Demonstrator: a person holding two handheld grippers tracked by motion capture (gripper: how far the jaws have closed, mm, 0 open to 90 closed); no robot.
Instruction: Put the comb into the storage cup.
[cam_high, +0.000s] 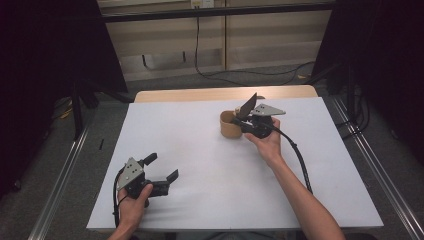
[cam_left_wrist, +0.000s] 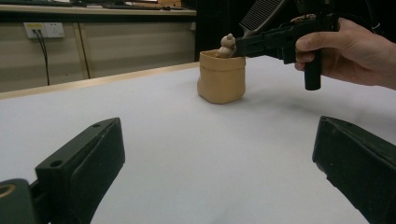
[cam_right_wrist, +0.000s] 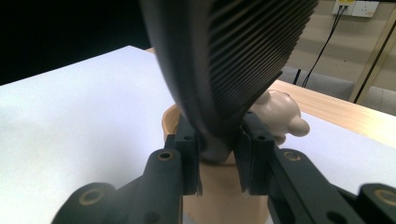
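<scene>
One white table, wall sockets behind, seemingly

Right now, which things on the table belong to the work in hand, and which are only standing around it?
Part of the work:
- right claw, shut on a black ribbed tool
- tan pouch
- small beige figure at the pouch's rim

Standing by:
- left claw, open, holding nothing
- white table cover
- wall socket and floor cable
</scene>
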